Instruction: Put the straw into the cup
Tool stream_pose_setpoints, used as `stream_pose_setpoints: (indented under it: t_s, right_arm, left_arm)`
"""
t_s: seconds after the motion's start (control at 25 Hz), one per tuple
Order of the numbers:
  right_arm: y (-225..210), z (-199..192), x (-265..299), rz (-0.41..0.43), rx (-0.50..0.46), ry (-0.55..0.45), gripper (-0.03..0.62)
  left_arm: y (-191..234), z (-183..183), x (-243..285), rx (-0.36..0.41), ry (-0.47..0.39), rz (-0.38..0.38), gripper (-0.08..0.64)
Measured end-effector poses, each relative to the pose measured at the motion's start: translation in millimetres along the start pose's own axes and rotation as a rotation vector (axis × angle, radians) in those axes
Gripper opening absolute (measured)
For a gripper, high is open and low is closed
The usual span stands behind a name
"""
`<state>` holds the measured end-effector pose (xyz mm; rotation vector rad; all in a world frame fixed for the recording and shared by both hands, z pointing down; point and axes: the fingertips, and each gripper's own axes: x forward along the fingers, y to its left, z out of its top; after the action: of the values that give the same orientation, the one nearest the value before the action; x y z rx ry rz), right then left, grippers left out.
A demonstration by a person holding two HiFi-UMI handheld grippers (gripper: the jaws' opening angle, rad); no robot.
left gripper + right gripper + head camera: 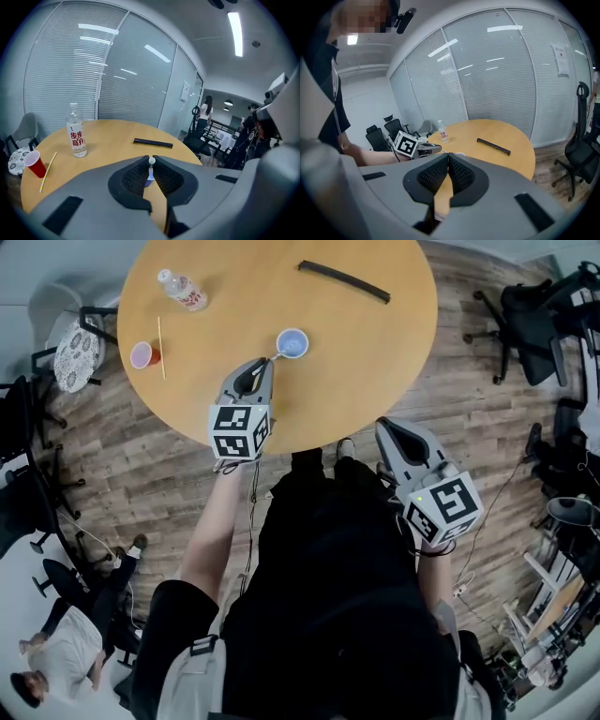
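Straw [150,168]: white, thin and short, a plain tube. Its open round end shows just above the jaw tips in the left gripper view, and its stem runs down toward the blue cup [292,343].
Straw's place: pinched at the jaw tips on the near left side of the blue cup. In the head view it shows as a short white line [277,355] reaching the cup's rim. Whether its lower end is inside the cup cannot be told.
Left gripper [271,361]: jaws closed onto the straw, parted only by the tube's width. It is held above the table [375,362], with its tips just beside the blue cup and its marker cube [239,430] on the person's side.
Right gripper [386,427]: jaws pressed together at the tips [448,153] with nothing between them. It is well apart from the blue cup, to the right and nearer the person, off the table's edge.
Blue cup: small and round, pale blue with a lighter rim. It stands upright on the round wooden table, and its blue shows below the straw in the gap between the left jaws [149,181].
Red cup [142,355]: well to the left of the blue cup.
Yellow stick [161,348]: long and thin, lying flat just beside the red cup, on the side toward the blue cup.
Bottle [183,290]: clear with a red-printed label, left of the blue cup and farther from the person.
Black strip [343,280]: long and narrow, lying flat beyond the blue cup and to its right.
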<state>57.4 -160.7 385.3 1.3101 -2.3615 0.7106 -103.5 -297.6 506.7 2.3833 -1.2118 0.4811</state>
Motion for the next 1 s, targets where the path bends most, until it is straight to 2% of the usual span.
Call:
stream_pose_setpoints:
  t_s: [0.24,0.8,1.0]
  right_arm:
    - [-8.2,-6.0,0.3,-0.029,0.04,0.012,0.017]
    - [-19.6,-11.6,-8.3,-0.075,0.06,0.031,0.017]
    - [-20.2,-11.0,-8.8,-0.085,0.059,0.036,0.017]
  left_arm:
    - [1.8,-12.8,21.5,-0.007,0.05,-0.006,0.035]
    - [8.7,-25.2,50.6,-0.009,0.08,0.037,0.037]
    - [11.6,-26.0,54.0,-0.015,0.081,0.031,0.037]
